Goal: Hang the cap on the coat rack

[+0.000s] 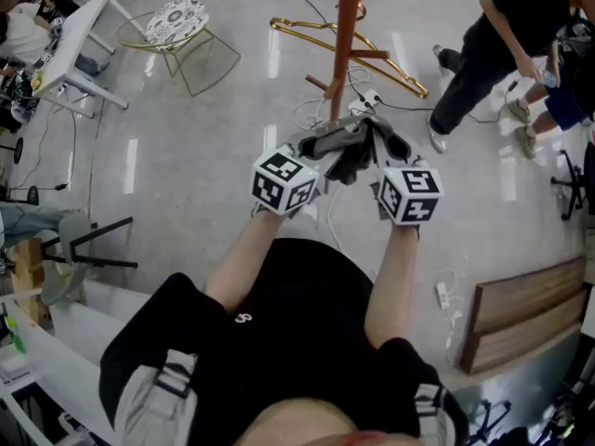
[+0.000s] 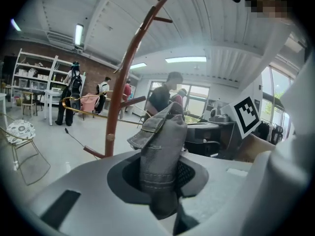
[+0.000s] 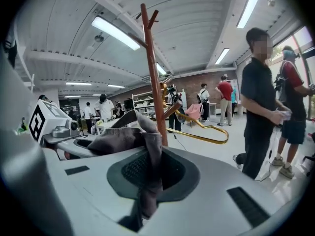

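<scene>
Grey cap (image 1: 358, 145) held up between both grippers, just in front of coat rack (image 1: 346, 35) pole. Left gripper (image 2: 160, 186) jaws clamped on thick fold of cap, kept narrowly apart by it. Right gripper (image 3: 147, 181) jaws pinched almost together on thin cap edge. Gold hanger (image 3: 195, 135) seen at rack.
</scene>
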Motion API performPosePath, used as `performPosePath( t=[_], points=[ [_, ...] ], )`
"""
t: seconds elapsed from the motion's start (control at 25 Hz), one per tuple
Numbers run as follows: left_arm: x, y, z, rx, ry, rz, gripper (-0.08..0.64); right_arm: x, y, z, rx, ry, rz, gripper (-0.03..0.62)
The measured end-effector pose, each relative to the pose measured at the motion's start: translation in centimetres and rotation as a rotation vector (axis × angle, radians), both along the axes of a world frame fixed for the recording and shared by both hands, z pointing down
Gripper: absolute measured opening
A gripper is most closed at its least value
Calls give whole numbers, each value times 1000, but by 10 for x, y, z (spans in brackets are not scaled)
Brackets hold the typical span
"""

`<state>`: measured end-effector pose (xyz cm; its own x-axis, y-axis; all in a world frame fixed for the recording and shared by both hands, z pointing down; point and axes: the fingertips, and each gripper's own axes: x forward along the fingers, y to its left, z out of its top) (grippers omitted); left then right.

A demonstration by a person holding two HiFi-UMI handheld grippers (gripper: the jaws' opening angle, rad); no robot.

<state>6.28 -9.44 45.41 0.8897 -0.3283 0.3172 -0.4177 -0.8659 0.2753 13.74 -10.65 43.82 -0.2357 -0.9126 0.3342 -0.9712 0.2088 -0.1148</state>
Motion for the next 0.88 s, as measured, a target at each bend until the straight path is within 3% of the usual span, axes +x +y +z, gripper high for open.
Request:
performPosePath(
  t=[0.4, 0.72, 0.88],
  points=[
    [-32, -74, 45, -130, -29, -51, 69, -38, -83, 44, -165, 43, -103, 8],
    [-25, -92, 101, -240, -66, 1, 69, -44, -94, 98, -377, 134, -183, 8],
    [-18, -95, 117, -284, -60, 33, 69, -41, -96, 111, -430, 181, -152, 8]
  ],
)
